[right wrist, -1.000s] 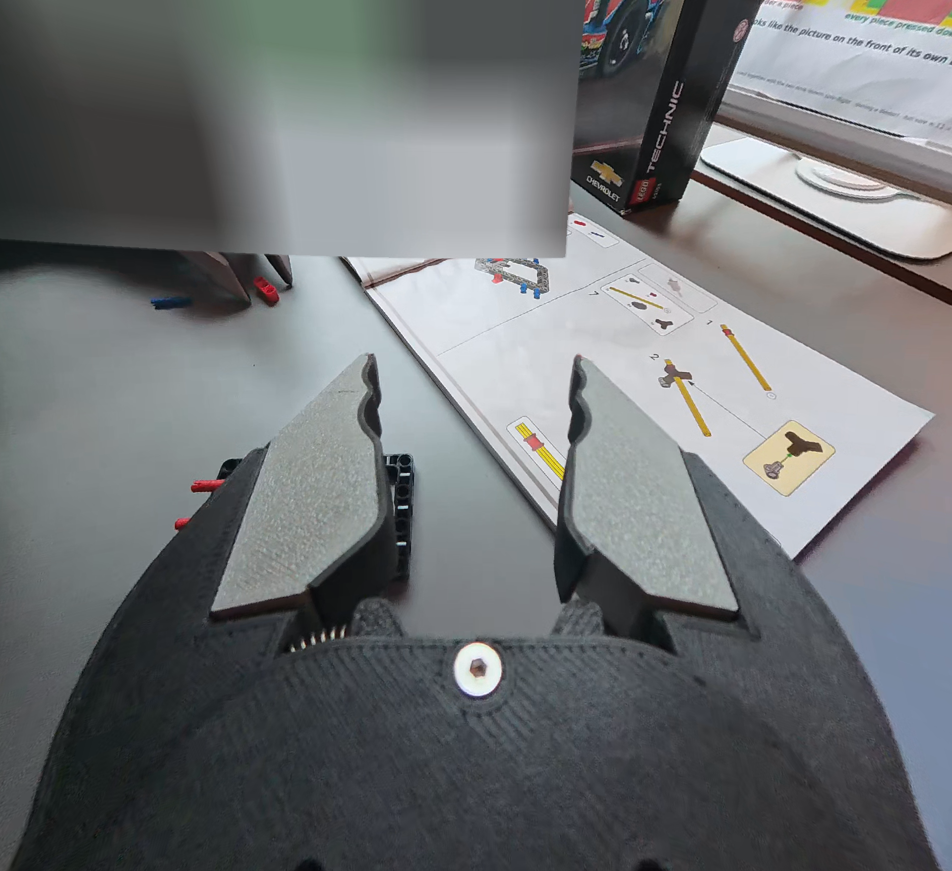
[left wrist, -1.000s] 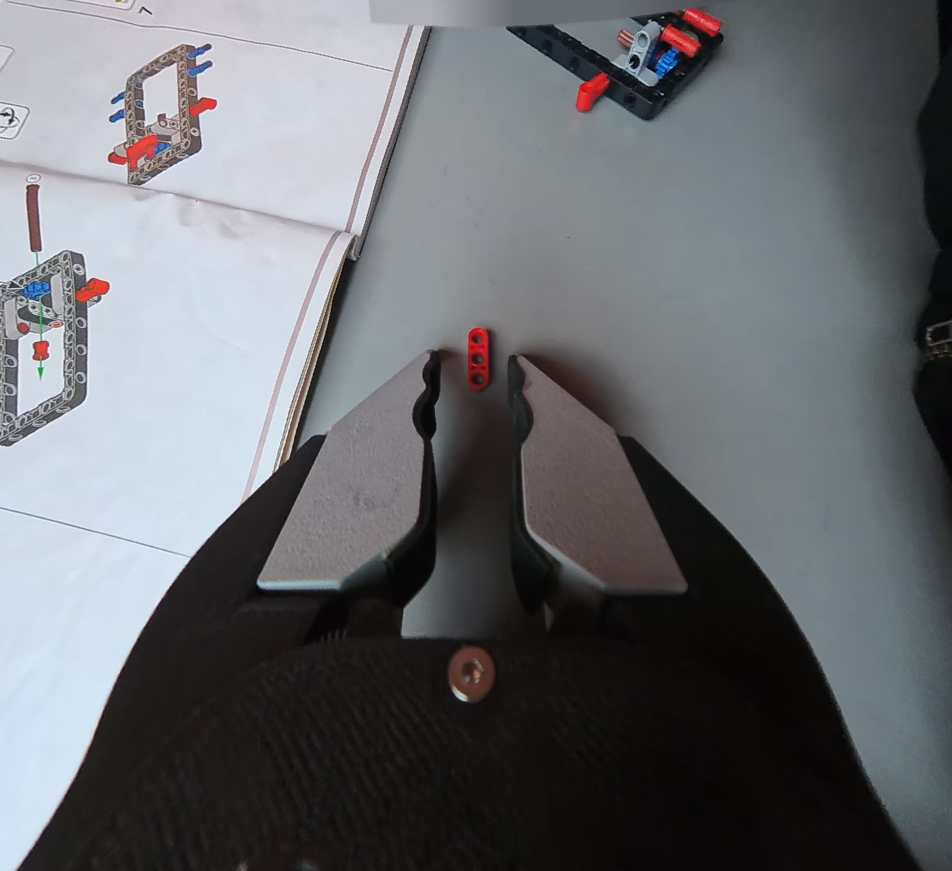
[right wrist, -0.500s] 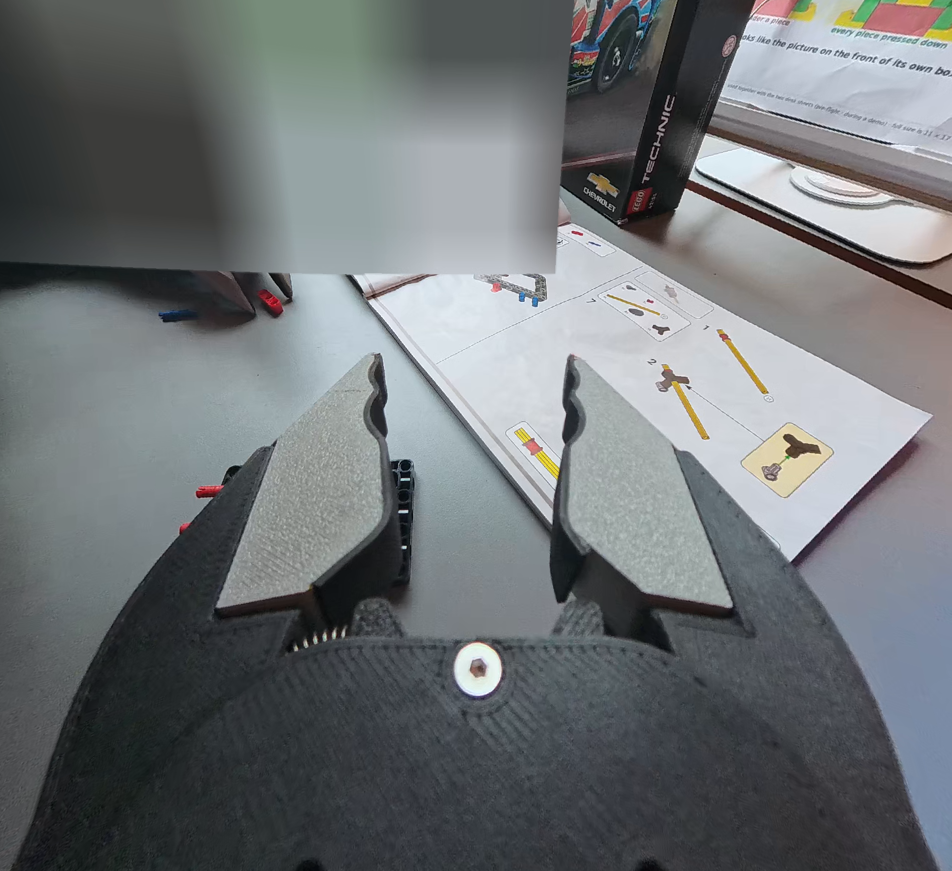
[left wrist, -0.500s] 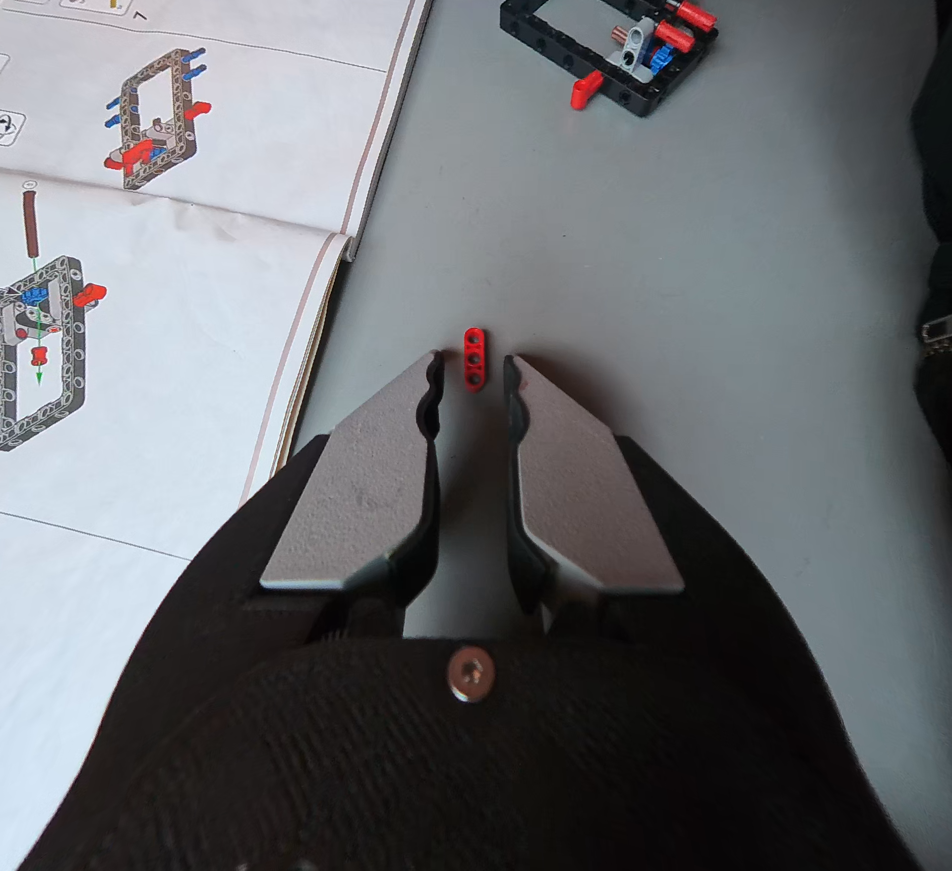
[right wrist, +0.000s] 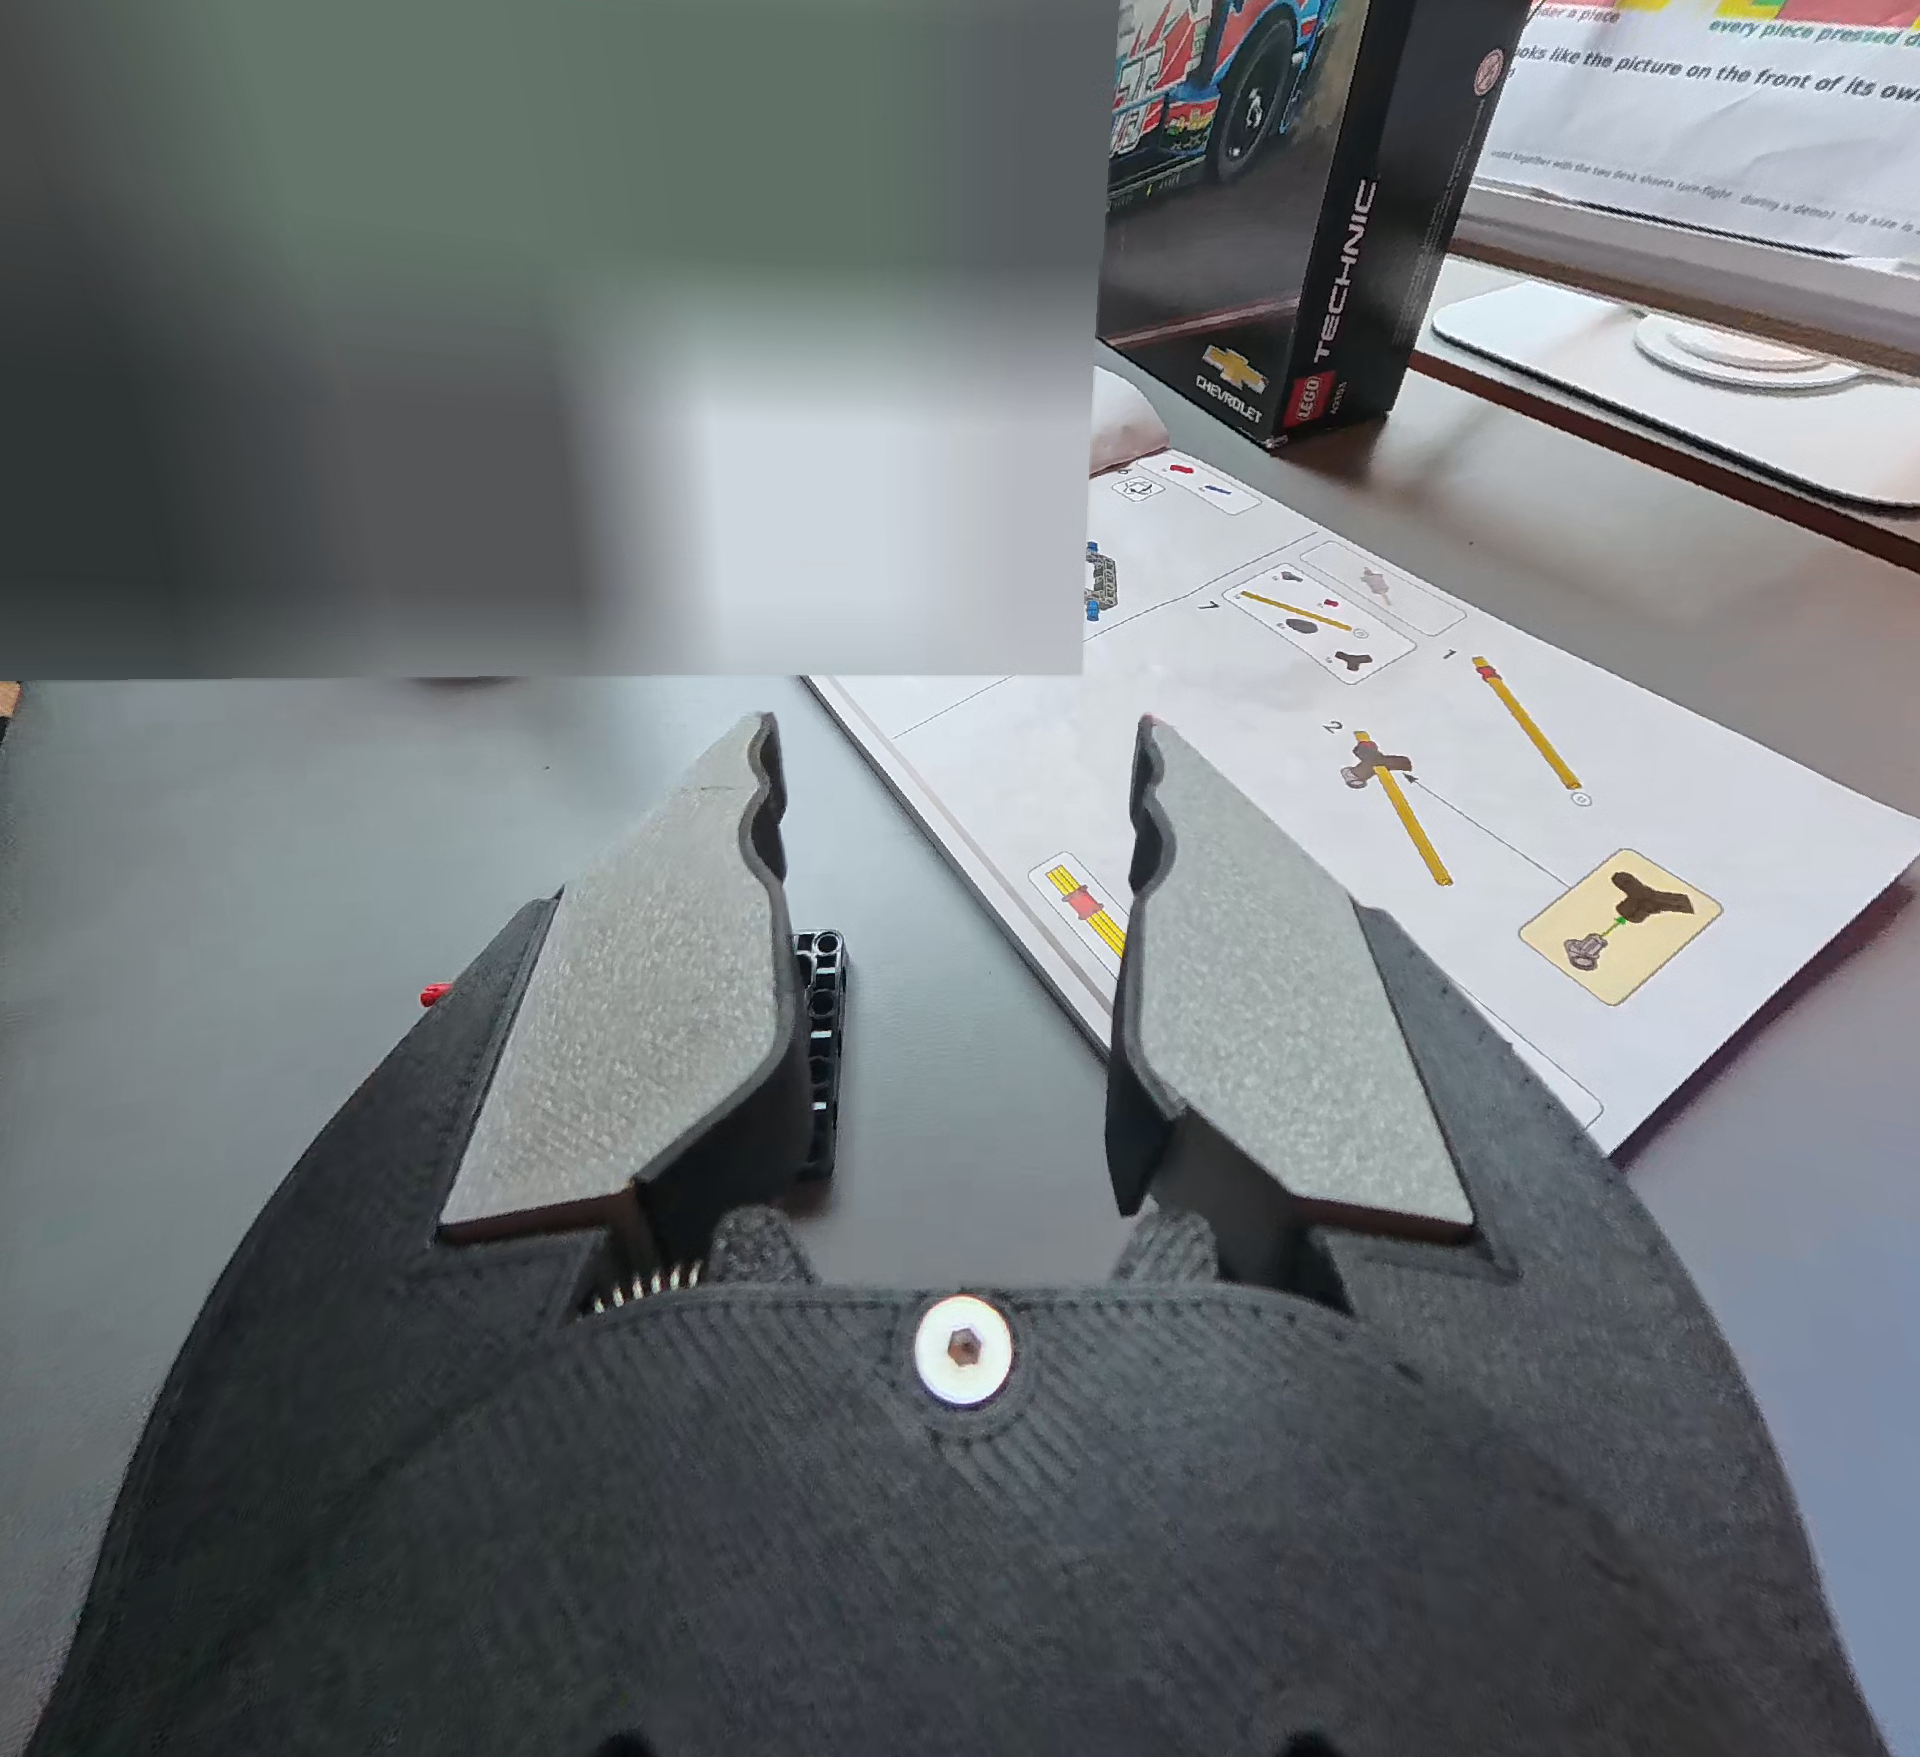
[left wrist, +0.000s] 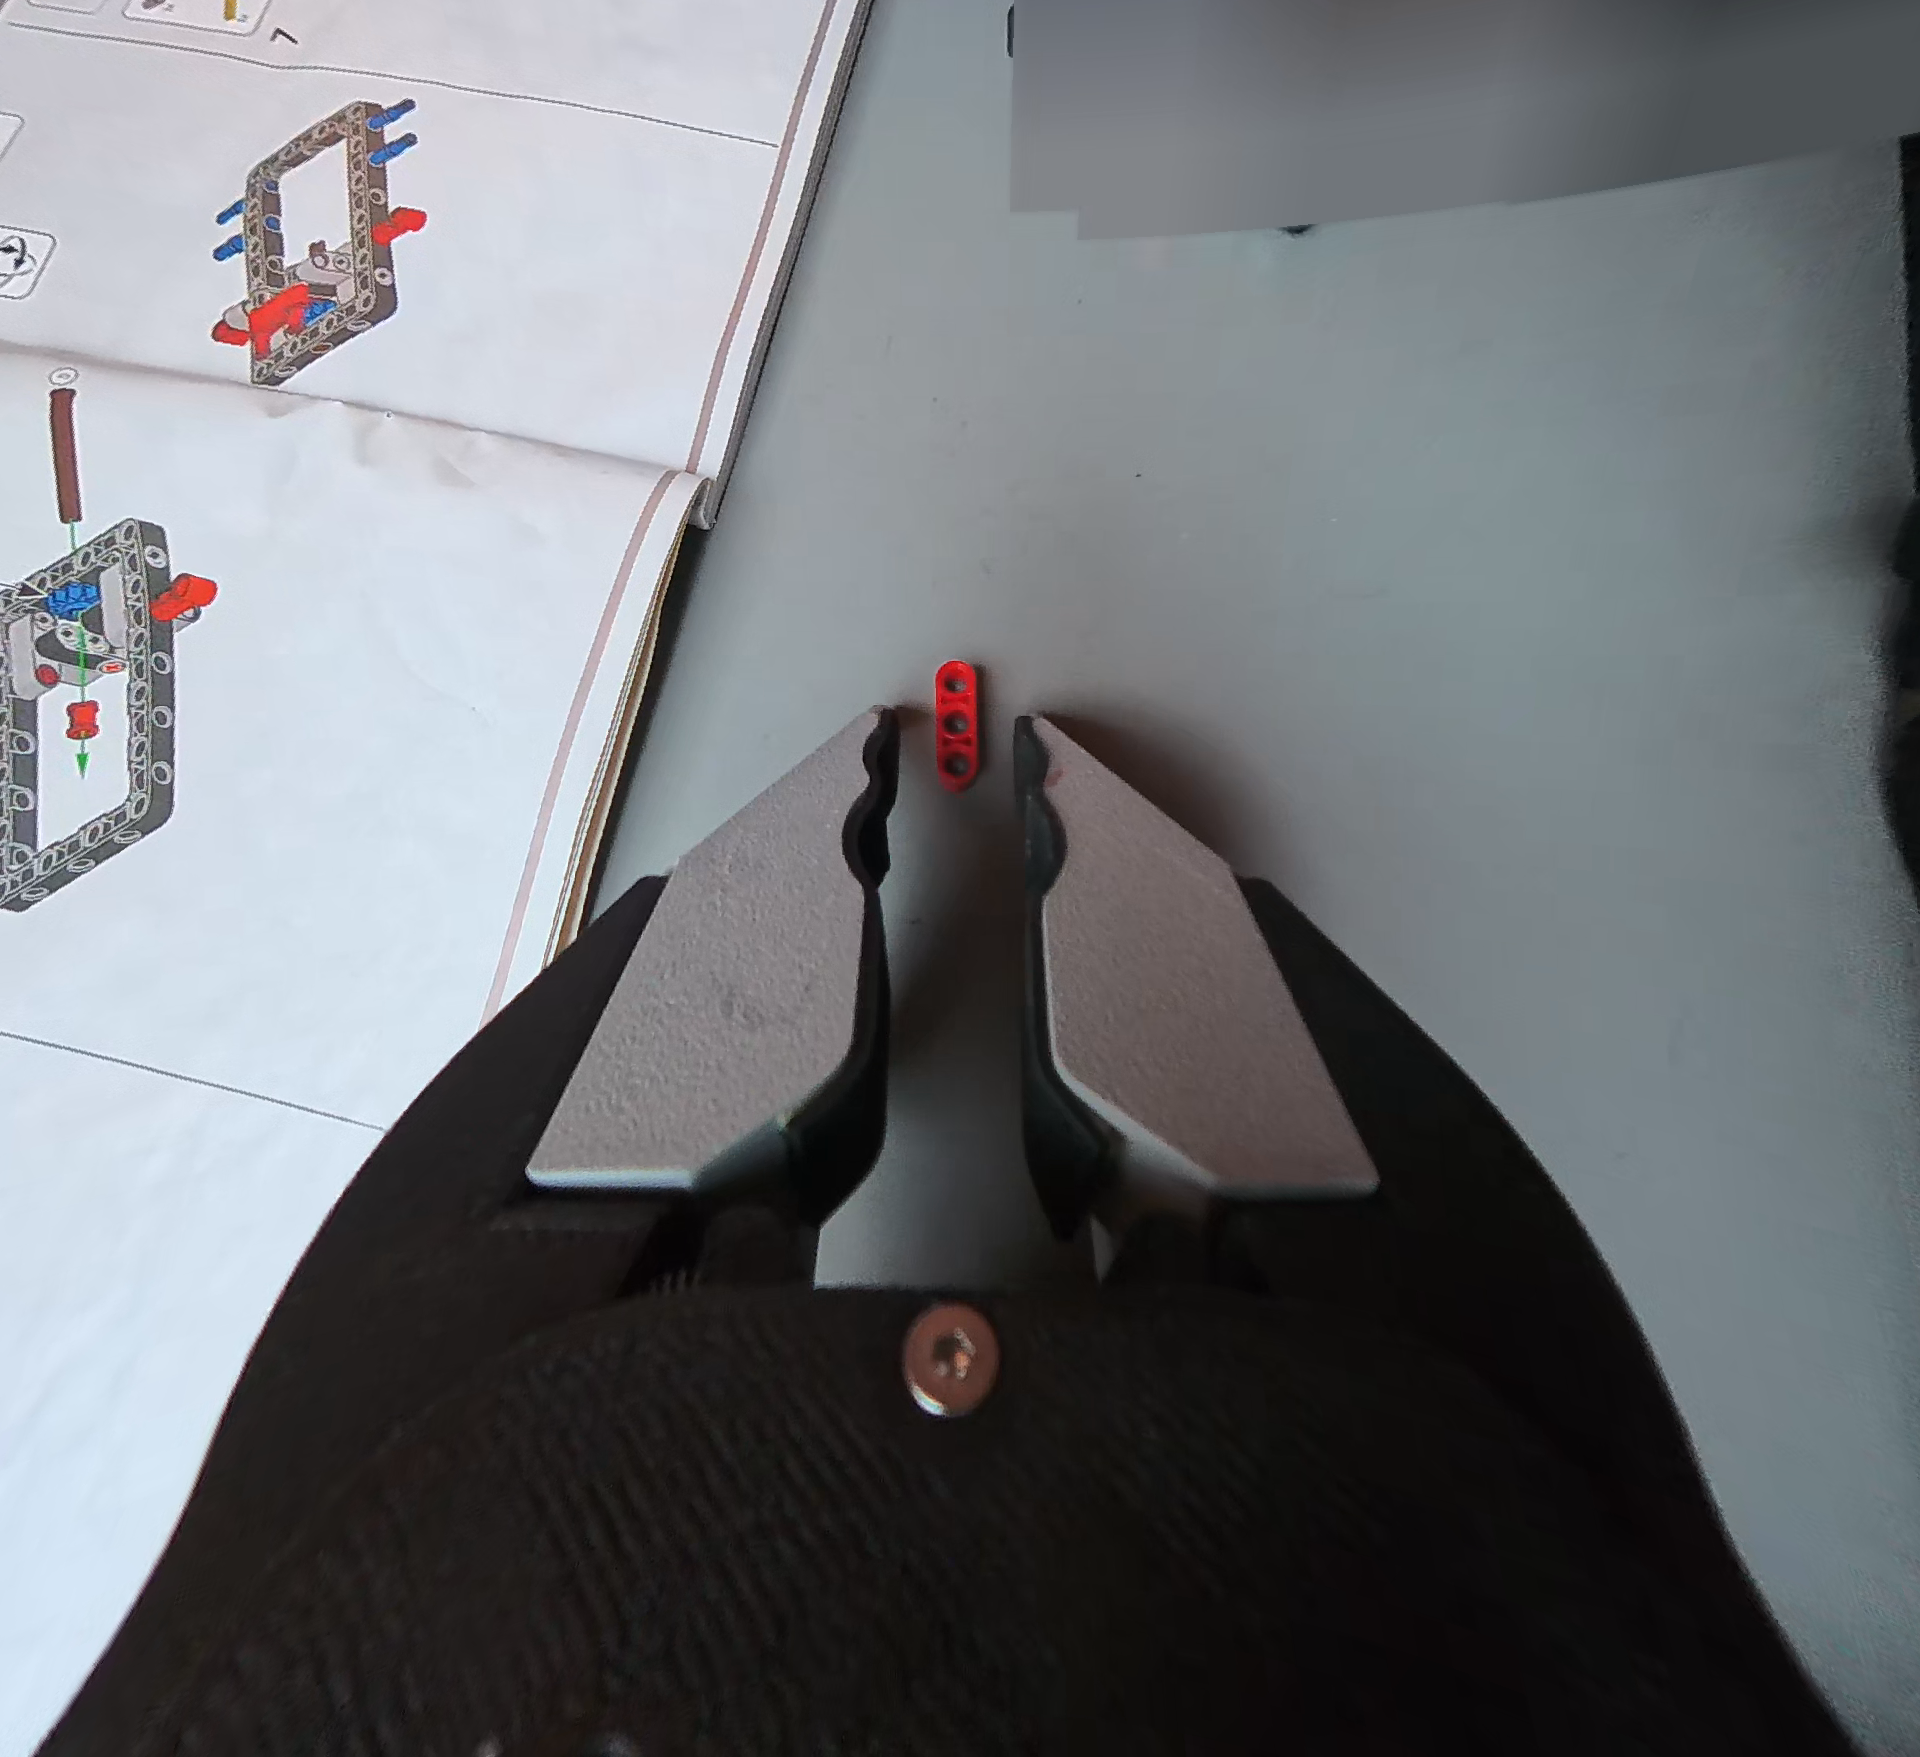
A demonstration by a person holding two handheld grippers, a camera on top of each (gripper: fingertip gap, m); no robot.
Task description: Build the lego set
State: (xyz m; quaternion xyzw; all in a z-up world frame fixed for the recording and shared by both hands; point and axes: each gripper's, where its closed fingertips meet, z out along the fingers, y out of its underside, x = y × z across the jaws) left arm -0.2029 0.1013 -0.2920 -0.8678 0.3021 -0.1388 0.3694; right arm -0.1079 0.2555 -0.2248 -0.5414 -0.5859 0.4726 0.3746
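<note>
Lying between tips: red three-hole beam [left wrist: 957, 725], flat on table [left wrist: 1351, 616]
left gripper [left wrist: 954, 733]: slightly spread, gripping nothing
right gripper [right wrist: 956, 736]: hovering wide apart, empty, black frame [right wrist: 824, 1042] beneath

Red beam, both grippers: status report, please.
Left gripper open, straddling red beam on table, no contact. Right gripper open, empty, beside black frame. Nothing blocking.

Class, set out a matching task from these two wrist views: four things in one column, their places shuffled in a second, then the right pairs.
Things
1 red three-hole beam
2 instruction booklet
3 black frame
4 set box

Places
A standing upright beyond the booklet
B between the left gripper tips
C partly hidden under the right gripper
D lying open on the table

Pairs: 1-B, 2-D, 3-C, 4-A
</note>
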